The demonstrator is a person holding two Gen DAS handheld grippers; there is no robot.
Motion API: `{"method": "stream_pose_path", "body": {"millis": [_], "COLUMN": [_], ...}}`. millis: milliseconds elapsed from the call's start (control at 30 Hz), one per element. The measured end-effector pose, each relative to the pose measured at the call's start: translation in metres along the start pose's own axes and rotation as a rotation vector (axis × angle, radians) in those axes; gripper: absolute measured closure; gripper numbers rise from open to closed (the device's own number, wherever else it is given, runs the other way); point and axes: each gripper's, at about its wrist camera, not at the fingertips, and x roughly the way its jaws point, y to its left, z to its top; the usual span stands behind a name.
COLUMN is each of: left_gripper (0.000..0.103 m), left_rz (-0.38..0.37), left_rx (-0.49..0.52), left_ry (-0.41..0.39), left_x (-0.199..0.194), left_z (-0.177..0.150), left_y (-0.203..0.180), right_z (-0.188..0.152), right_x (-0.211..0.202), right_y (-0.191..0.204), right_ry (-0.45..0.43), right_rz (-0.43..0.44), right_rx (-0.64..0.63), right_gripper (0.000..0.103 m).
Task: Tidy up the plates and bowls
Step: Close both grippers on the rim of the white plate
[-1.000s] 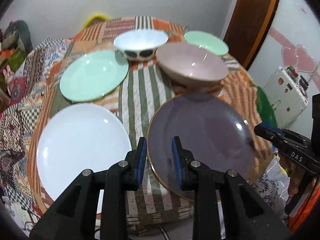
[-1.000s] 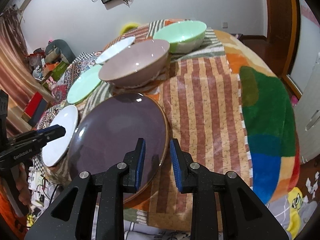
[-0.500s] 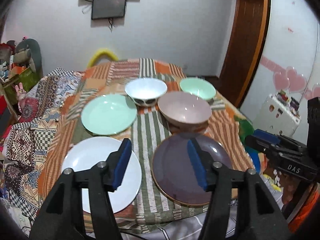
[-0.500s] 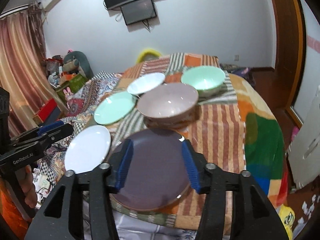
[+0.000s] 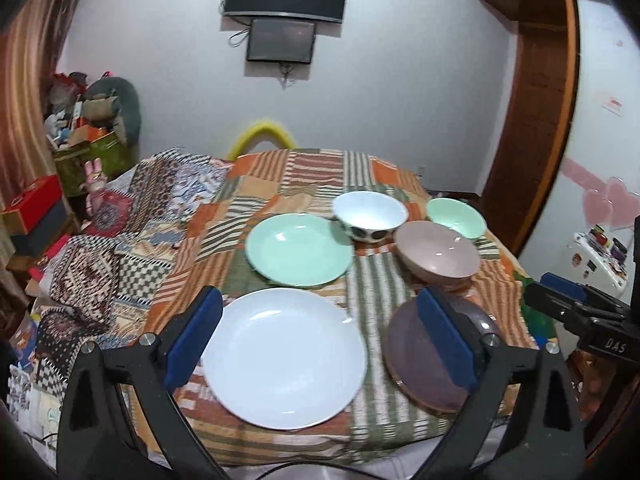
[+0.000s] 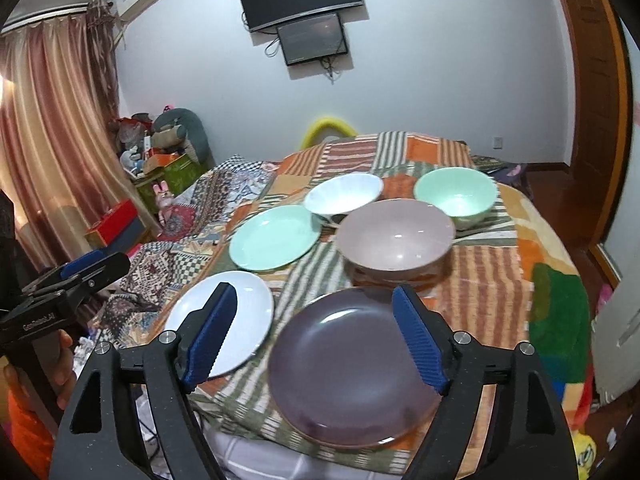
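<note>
Left of the purple plate [image 6: 352, 364], the white plate [image 5: 284, 356] sits framed by the spread, empty left gripper [image 5: 320, 340]. The right gripper [image 6: 316, 340], also spread and empty, frames the purple plate, which overhangs the patchwork cloth [image 6: 484, 276] edge; a careless nudge could tip it off. 3 bowls crowd behind; open room lies right.

**Readable lettering on the two grippers**

"DAS" is printed in pale letters on the black body of the right gripper [image 5: 576, 312], beside the purple plate [image 5: 424, 364]. "GenRobot.AI", partly blurred, is seen on the left gripper [image 6: 76, 276], beside the white plate [image 6: 244, 312].
</note>
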Motion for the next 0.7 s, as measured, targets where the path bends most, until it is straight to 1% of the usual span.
{"method": "stream_pose_path", "body": {"millis": [167, 300, 533, 700], "left_gripper": [0.004, 0.004, 0.004, 0.004], "left_rz": [0.048, 0.063, 0.052, 0.036], "left_rx": [0.003, 0.005, -0.040, -0.078], "left_ry": [0.033, 0.067, 0.124, 0.174], "left_x": [0.010, 0.024, 0.049, 0.071], "left_z": [-0.007, -0.015, -0.028, -0.036], "left_y": [0.024, 0.039, 0.070, 0.095], "right_z": [-0.001, 0.000, -0.003, -0.006], "right_x": [0.019, 0.041, 0.071, 0.094], "right_y": [0.018, 0.031, 0.053, 0.067], "right_ry": [0.029, 0.064, 0.125, 0.174], "right_rz": [0.021, 0.035, 0.046, 0.036], "right_rx": [-0.017, -0.027, -0.056, -0.095], "right_gripper": [0.025, 0.025, 0.025, 0.025]}}
